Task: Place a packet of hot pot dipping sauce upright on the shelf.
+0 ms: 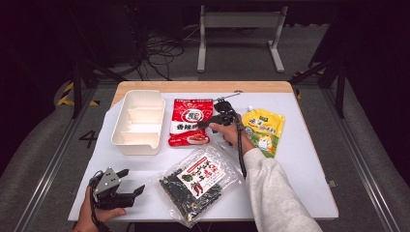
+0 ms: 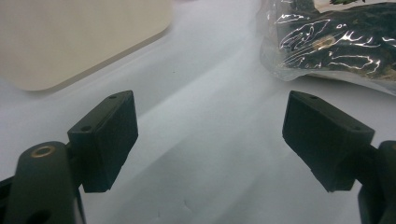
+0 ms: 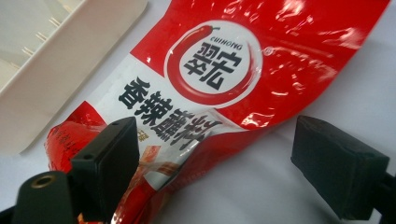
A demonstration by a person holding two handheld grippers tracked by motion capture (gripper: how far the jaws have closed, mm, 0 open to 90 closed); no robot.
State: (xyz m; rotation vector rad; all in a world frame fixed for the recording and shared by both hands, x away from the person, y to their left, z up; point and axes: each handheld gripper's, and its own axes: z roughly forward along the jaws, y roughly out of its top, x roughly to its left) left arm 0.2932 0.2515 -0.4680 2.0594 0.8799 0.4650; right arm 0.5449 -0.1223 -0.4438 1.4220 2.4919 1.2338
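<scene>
i'm bringing the right gripper [image 3: 215,172] to the red pouch [image 3: 224,79], fingers wide, its corner between them; next i'm closing. left gripper [image 2: 210,144] idling, fingers wide.

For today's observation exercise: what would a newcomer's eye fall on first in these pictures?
Probably the red packet at the table's middle, with the right gripper open at its edge. Beside it lie a yellow pouch and a white divided box. Nearer the person are a clear bag of dark seaweed and the open, empty left gripper.
</scene>
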